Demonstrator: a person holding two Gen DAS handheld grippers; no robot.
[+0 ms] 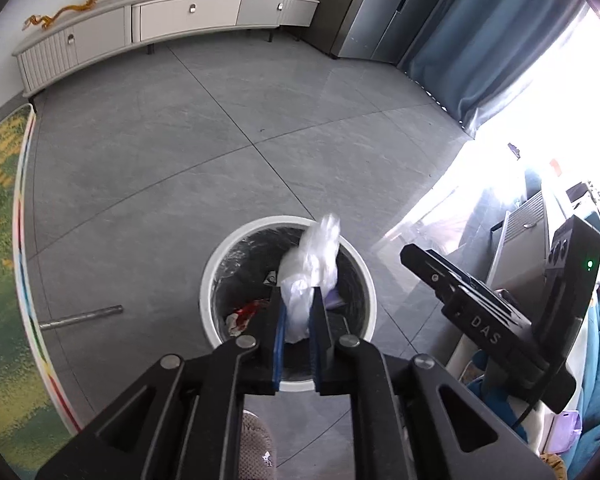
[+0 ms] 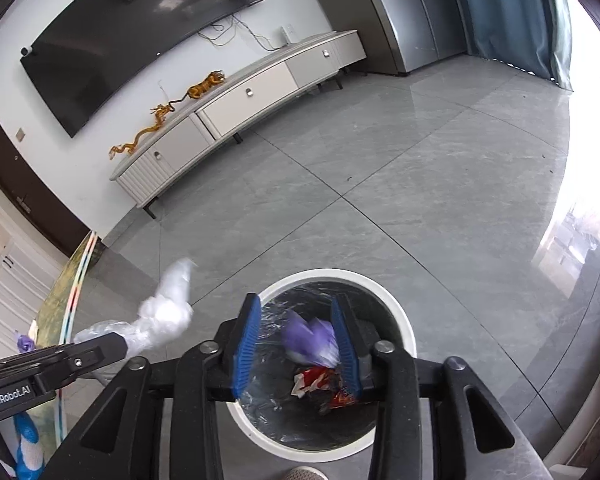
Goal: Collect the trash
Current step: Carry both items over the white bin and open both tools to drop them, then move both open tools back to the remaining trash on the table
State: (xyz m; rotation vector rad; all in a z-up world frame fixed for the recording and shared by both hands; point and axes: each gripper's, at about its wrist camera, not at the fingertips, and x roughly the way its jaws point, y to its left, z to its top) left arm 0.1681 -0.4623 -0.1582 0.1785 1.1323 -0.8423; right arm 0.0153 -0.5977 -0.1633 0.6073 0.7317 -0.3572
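Plastic wrap (image 1: 314, 280) sits squeezed between the left gripper (image 1: 299, 320) pads, above the white trash bin (image 1: 210, 280). The right gripper (image 2: 296, 344) hangs open; purple wrapper (image 2: 312, 340) drops inside.

White letters reading "DAS" are showing on the black body of the right gripper (image 1: 485, 326) in the left wrist view. A white label reading "GenRobot.AI" is showing on the black body of the left gripper (image 2: 8, 391) in the right wrist view.
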